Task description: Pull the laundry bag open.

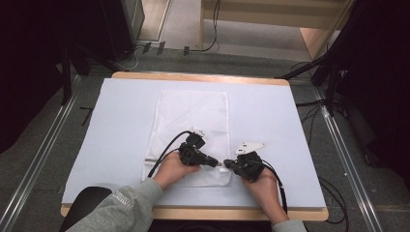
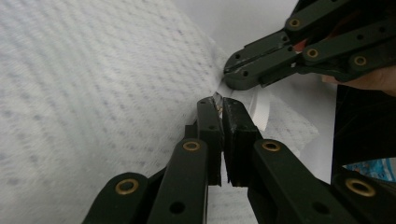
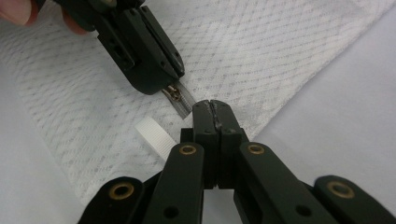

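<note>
Desk (image 1: 270, 121) with pale blue top and wooden edge; a white mesh zip bag (image 1: 193, 116) lies flat on it, extending beyond both tools.

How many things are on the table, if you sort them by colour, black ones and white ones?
Black: 2, the left claw and the right claw, each held in a hand.
White: 1, the mesh bag with a zipper, lying flat on the table.
Total: 3.
</note>
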### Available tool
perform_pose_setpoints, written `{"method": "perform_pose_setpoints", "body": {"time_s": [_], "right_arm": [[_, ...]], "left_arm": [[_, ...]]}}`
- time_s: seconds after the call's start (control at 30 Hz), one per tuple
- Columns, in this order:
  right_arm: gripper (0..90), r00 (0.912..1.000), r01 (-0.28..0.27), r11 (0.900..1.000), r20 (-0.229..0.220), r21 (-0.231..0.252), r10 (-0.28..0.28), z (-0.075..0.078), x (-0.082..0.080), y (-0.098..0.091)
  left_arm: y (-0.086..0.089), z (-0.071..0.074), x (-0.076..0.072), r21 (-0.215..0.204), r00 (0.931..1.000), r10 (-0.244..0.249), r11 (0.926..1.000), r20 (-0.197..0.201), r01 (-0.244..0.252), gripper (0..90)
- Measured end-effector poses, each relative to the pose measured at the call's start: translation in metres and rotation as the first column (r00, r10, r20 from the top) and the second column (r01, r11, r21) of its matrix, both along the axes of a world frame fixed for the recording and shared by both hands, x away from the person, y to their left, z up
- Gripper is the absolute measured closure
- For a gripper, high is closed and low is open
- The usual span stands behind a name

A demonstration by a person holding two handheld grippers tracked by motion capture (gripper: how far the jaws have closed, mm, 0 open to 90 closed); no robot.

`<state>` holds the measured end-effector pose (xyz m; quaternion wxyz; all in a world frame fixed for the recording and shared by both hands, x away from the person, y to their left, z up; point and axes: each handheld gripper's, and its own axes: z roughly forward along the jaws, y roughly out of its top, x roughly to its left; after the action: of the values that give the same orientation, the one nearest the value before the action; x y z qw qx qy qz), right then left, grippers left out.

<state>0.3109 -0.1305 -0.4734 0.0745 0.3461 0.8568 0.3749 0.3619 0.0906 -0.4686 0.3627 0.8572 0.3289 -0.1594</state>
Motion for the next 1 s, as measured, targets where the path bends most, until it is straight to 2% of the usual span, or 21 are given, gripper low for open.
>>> {"method": "perform_pose_setpoints", "body": {"time_s": [0.1, 0.27, 0.33, 0.7, 1.0], "right_arm": [[90.0, 1.0, -0.004, 1.0, 0.006, -0.008, 0.004, 0.0, 0.0, 0.0], [90.0, 1.0, -0.006, 0.9999, -0.003, 0.011, 0.006, -0.001, 0.0, -0.002], [90.0, 1.0, -0.005, 0.9997, -0.007, 0.026, 0.005, -0.002, 0.001, -0.003], [90.0, 0.9999, -0.012, 0.9991, -0.01, 0.041, 0.013, -0.003, 0.001, -0.006], [90.0, 0.9996, -0.027, 0.9988, -0.004, 0.041, 0.027, -0.003, 0.002, -0.007]], "left_arm": [[0.002, 0.001, 0.001, -0.006, 0.9995, 0.005, 1.0, -0.03, -0.005, 88.0], [0.008, 0.003, 0.005, -0.012, 0.9985, 0.01, 0.9999, -0.054, -0.011, 88.0], [0.008, 0.004, 0.004, -0.013, 0.9984, 0.009, 0.9999, -0.055, -0.01, 88.0], [0.015, 0.007, 0.006, -0.005, 0.997, 0.007, 1.0, -0.078, -0.008, 88.0], [0.031, 0.01, 0.008, 0.001, 0.9957, 0.015, 0.9999, -0.092, -0.015, 88.0]]}}
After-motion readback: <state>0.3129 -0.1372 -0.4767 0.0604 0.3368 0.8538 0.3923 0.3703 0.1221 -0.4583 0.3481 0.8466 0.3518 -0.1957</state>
